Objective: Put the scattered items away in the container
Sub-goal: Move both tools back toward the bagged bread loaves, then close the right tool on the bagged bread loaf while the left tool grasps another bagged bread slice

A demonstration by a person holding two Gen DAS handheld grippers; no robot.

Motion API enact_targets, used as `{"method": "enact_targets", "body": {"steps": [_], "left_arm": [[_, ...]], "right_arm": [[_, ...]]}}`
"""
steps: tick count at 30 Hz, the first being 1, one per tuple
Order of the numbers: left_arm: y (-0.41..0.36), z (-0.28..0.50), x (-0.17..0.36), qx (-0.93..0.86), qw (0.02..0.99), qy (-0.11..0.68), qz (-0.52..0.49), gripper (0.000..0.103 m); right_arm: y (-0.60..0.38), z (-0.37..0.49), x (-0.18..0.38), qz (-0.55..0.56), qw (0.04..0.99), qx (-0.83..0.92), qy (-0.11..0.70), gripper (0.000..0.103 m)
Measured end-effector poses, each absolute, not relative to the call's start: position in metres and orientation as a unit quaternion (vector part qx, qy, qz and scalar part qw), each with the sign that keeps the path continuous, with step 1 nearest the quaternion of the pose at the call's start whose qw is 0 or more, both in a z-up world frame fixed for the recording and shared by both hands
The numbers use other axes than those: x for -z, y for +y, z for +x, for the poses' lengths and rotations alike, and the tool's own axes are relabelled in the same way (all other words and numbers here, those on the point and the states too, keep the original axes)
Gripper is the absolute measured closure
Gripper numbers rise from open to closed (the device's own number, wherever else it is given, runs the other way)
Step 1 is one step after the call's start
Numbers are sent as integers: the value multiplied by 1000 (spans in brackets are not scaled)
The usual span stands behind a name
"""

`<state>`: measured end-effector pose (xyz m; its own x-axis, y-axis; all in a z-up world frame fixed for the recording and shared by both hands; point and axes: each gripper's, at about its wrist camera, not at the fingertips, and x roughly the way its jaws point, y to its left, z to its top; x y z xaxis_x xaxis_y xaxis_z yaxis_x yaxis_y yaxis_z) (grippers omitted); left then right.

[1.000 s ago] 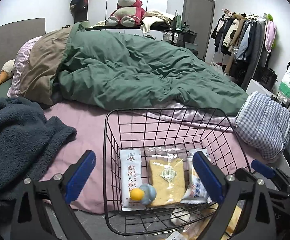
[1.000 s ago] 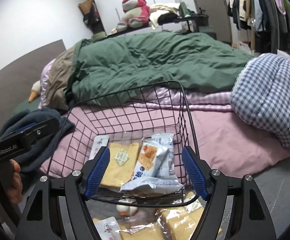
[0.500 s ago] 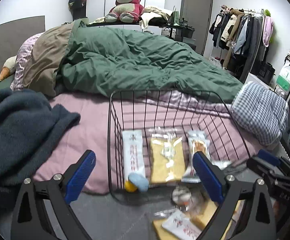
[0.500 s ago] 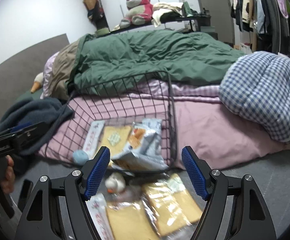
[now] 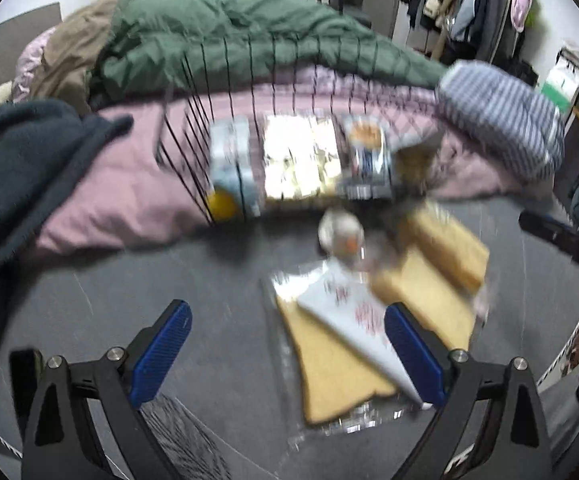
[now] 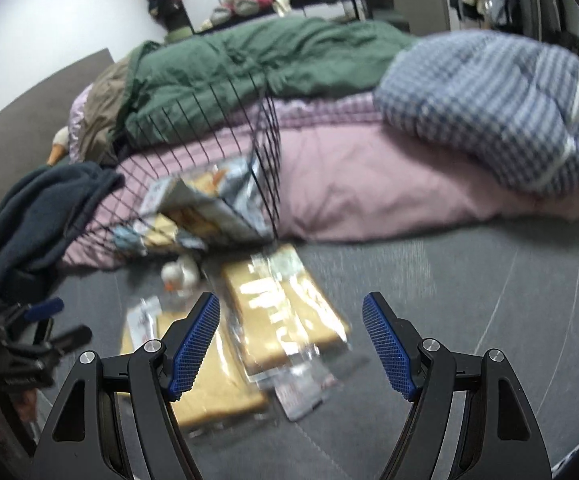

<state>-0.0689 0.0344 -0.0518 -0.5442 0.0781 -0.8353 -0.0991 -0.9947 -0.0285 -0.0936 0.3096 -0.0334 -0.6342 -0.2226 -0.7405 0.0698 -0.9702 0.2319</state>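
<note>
A black wire basket (image 5: 193, 128) (image 6: 265, 136) lies against the pink bed edge, holding several snack packets (image 5: 297, 156) and a yellow and blue ball (image 5: 221, 204). On the grey floor in front lie bagged bread slices (image 5: 329, 356) (image 6: 281, 316), a white sachet (image 5: 353, 308) and a small round white toy (image 5: 341, 232) (image 6: 179, 274). My left gripper (image 5: 289, 356) is open above the bread. My right gripper (image 6: 291, 344) is open above the bread packets. Both views are blurred.
The bed carries a green duvet (image 5: 241, 36), a dark fleece blanket (image 5: 21, 168) at left and a blue checked cushion (image 6: 497, 100) at right. A clothes rack (image 5: 469, 4) stands at the back right. Grey floor (image 6: 469, 288) lies open at right.
Both grippers have pulled back and tilted down from the basket. The basket now sits farther off and the floor items fill the foreground. Jaws stay open.
</note>
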Motion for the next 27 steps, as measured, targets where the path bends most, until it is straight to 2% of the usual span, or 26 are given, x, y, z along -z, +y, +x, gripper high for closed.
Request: {"method": "enact_targets", "body": {"steps": [4, 14, 18, 22, 27], "left_arm": [[44, -65, 70, -869, 56, 15, -491, 6], [42, -68, 77, -861, 63, 0, -505, 6], [34, -70, 77, -861, 66, -4, -505, 6], [26, -72, 80, -858, 61, -7, -510, 6], [25, -70, 91, -848, 61, 0, -526, 6]], "right_arm": [[307, -96, 57, 453, 89, 883, -85, 27], [279, -128, 93, 480, 96, 871, -41, 27], [275, -145, 99, 481, 80, 872, -44, 20], [267, -160, 108, 492, 64, 867, -41, 7], [261, -169, 116, 502, 59, 862, -38, 1]]}}
